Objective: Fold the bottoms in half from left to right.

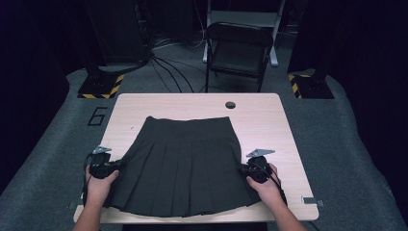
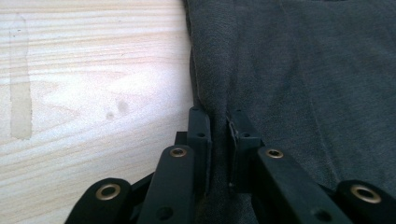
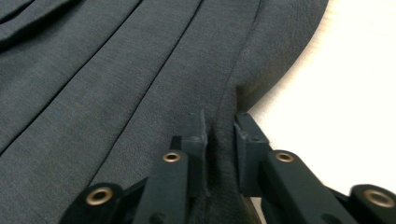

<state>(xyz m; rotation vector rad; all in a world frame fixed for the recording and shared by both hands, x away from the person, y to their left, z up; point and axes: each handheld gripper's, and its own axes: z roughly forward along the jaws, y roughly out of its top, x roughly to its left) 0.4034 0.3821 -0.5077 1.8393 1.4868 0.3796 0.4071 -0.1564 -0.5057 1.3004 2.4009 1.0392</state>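
Up top, the high view sits above the person's edge of the table (image 1: 269, 120), facing forward and down, far enough back to take in the whole tabletop, the floor around it and a folding chair (image 1: 238, 50) beyond. Down low now: the left gripper view rides right behind its own jaws, almost on the wood, looking along the left edge of the dark skirt (image 2: 303, 70). The right gripper view does likewise at the opposite edge, just as close, cloth to one side and bare table to the other. All three share that skirt and the pale tabletop.
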